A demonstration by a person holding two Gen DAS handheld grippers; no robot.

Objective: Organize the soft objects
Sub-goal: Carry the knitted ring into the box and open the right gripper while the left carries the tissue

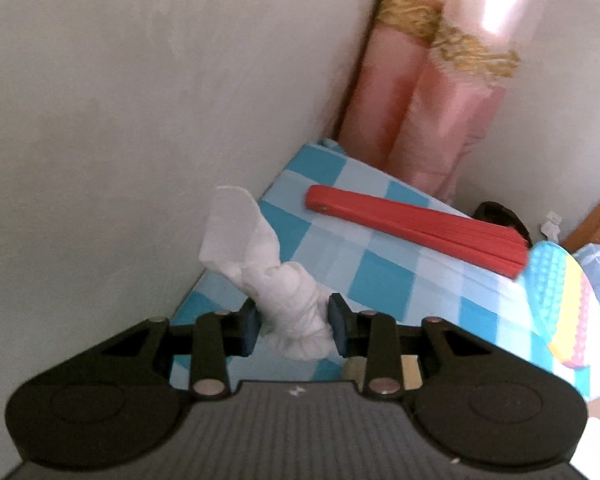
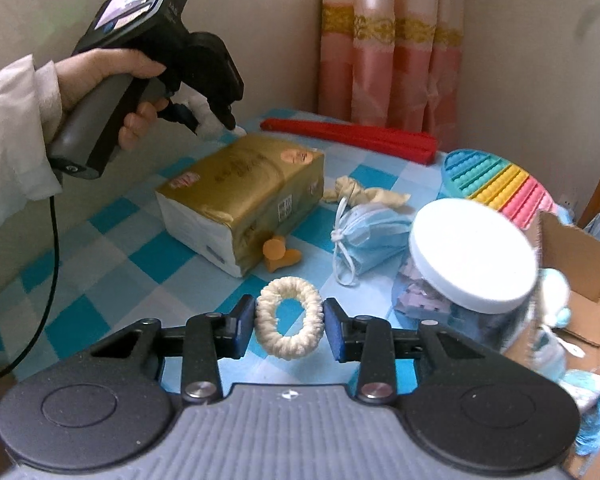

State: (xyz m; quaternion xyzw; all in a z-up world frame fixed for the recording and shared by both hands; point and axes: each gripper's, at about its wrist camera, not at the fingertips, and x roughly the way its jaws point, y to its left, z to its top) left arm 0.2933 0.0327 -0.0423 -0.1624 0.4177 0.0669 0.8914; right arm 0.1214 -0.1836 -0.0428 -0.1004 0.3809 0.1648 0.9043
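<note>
The clear jar (image 2: 460,280) is blurring along its right side, hiding its contents. The cardboard box (image 2: 580,256) is running off the right edge. In the left wrist view, the bubble toy (image 1: 560,300) is smearing at the right edge.

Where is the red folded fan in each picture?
Left wrist view: red folded fan lies right of centre on the checked cloth.
Right wrist view: fan lies near the top, before the pink curtain.
Shared landmark: the pink curtain.
</note>
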